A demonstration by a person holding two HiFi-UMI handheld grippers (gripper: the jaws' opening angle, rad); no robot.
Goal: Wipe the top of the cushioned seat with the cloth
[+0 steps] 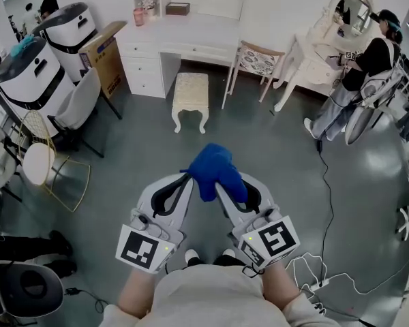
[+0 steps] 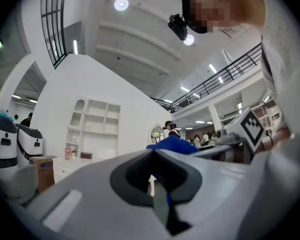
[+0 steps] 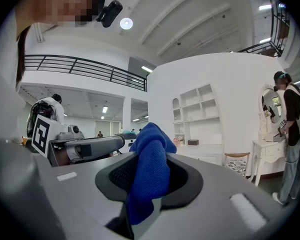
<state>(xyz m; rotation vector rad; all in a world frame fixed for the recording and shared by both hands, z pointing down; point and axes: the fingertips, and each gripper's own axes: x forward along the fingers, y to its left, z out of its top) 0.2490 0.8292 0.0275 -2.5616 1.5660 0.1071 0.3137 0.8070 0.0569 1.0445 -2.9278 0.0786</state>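
Observation:
A cream cushioned stool (image 1: pixel 190 90) stands on the grey floor in front of the white dresser, well ahead of both grippers. In the head view both grippers are held side by side, low and close to the person's body. My right gripper (image 1: pixel 223 184) (image 3: pixel 146 165) is shut on a bunched blue cloth (image 1: pixel 215 169) (image 3: pixel 150 169) that bulges up out of its jaws. My left gripper (image 1: pixel 185 180) (image 2: pixel 152 156) is shut with nothing in it, its tip right beside the cloth (image 2: pixel 173 143).
A white dresser (image 1: pixel 184 36) lines the far wall, with a patterned-seat chair (image 1: pixel 258 60) and a vanity table (image 1: pixel 312 54) to its right. A person (image 1: pixel 365 67) stands at the right. White machines (image 1: pixel 27 80), a cardboard box (image 1: pixel 103 54) and chairs fill the left. Cables (image 1: pixel 327 189) trail across the floor on the right.

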